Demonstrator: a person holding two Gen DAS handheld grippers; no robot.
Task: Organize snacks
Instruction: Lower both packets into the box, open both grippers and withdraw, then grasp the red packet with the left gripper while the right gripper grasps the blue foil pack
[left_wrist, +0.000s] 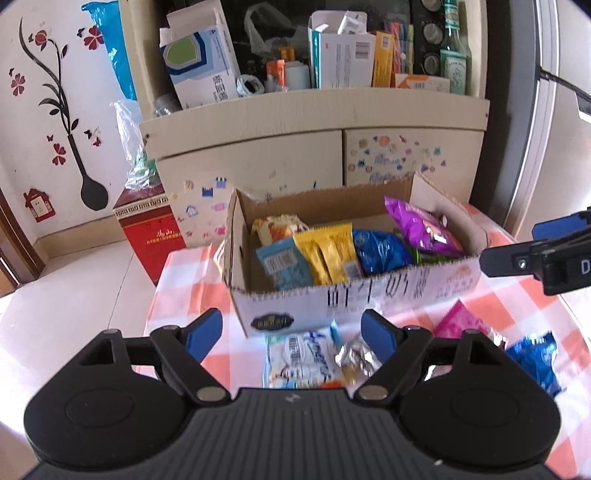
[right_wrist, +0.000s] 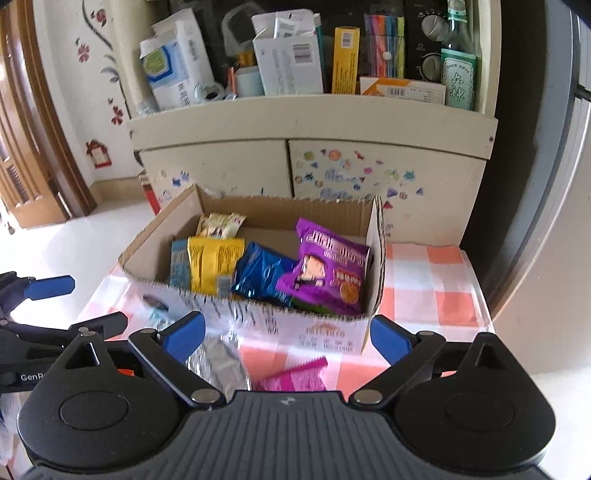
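An open cardboard box (left_wrist: 332, 299) (right_wrist: 280, 325) stands on the checked table. It holds several snack packs: a purple one (left_wrist: 421, 225) (right_wrist: 325, 269), a blue one (left_wrist: 380, 251) (right_wrist: 262, 273), a yellow one (left_wrist: 328, 251) (right_wrist: 210, 262). In front of the box lie a white-and-blue pack (left_wrist: 303, 354), a silver foil pack (left_wrist: 358, 356) (right_wrist: 218, 362), a pink pack (left_wrist: 461, 325) (right_wrist: 295, 376) and a blue pack (left_wrist: 535, 358). My left gripper (left_wrist: 291, 336) is open above the white pack. My right gripper (right_wrist: 288, 339) is open above the foil and pink packs.
A cream cabinet (left_wrist: 314, 110) (right_wrist: 314, 118) with cluttered boxes and a green bottle (left_wrist: 454, 48) stands behind the table. A red box (left_wrist: 151, 236) sits on the floor at left. The table's left edge (left_wrist: 159, 295) is close to the box.
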